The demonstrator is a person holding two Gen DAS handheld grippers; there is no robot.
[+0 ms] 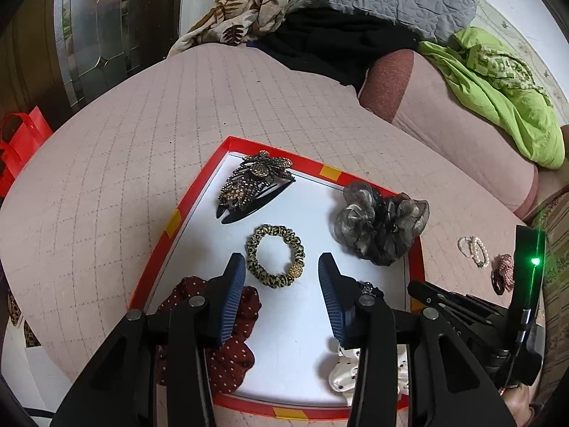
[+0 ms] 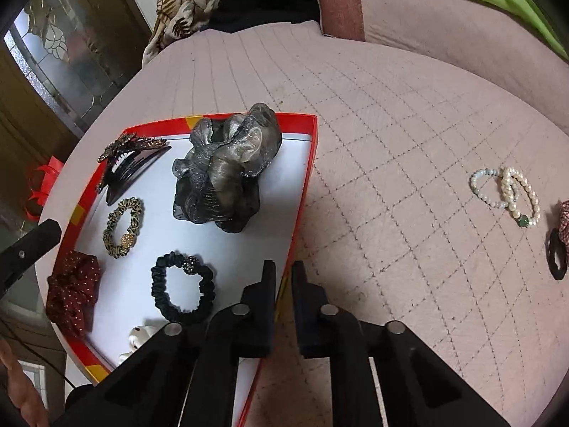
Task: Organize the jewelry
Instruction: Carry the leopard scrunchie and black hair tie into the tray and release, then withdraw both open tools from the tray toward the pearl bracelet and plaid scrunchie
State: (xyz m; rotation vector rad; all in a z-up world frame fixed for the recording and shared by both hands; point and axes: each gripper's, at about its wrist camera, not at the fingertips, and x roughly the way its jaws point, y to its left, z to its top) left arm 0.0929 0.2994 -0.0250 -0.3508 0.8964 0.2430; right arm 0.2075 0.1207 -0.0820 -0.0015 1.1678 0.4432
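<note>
A red-rimmed white tray (image 1: 199, 192) (image 2: 306, 163) lies on the pink quilted bed. In it are a jewelled hair clip (image 1: 254, 179) (image 2: 131, 163), a grey organza scrunchie (image 1: 380, 222) (image 2: 224, 174), a leopard hair tie (image 1: 275, 256) (image 2: 124, 227), a red dotted scrunchie (image 1: 227, 352) (image 2: 73, 290), a black hair tie (image 2: 183, 288) and a white dotted scrunchie (image 1: 343, 373). My left gripper (image 1: 281, 274) is open and empty, just above the leopard tie. My right gripper (image 2: 283, 274) straddles the tray's right rim, jaws narrowly apart, holding nothing. Pearl bracelets (image 2: 508, 192) (image 1: 473, 251) lie on the bed to the right.
A black ring and a pink checked scrunchie (image 2: 558, 245) (image 1: 503, 272) lie at the far right. A pink pillow (image 1: 444, 121), green cloth (image 1: 498, 92), grey quilt and floral fabric are at the back. A red bag (image 1: 21, 142) stands left of the bed.
</note>
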